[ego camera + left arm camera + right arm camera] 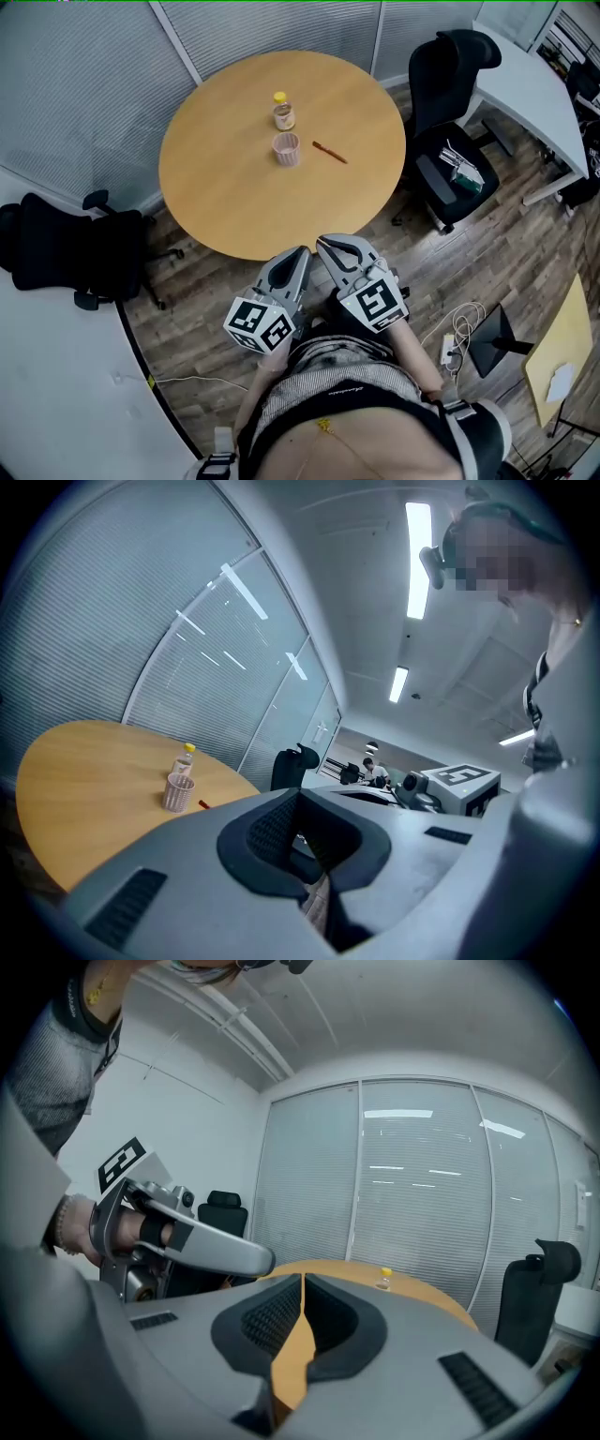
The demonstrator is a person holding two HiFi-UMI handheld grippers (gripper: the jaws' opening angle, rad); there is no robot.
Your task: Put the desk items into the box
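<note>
On the round wooden table [234, 187] stand a small yellow-capped bottle [283, 112] and a pink mesh cup [286, 148]. A red pen [329, 152] lies just right of the cup. No box shows in any view. My left gripper [302, 251] and right gripper [323, 242] hang side by side off the table's near edge, close to my body, both shut and empty. The left gripper view shows the bottle [185, 761], cup [177, 792] and pen [202, 804] far ahead at left. In the right gripper view the bottle [384, 1279] is distant and the left gripper [265, 1262] is alongside.
A black office chair [450, 103] with items on its seat stands right of the table, and another [66, 248] at the left. A white desk [530, 89] fills the far right. Cables and a power strip [450, 347] lie on the wood floor.
</note>
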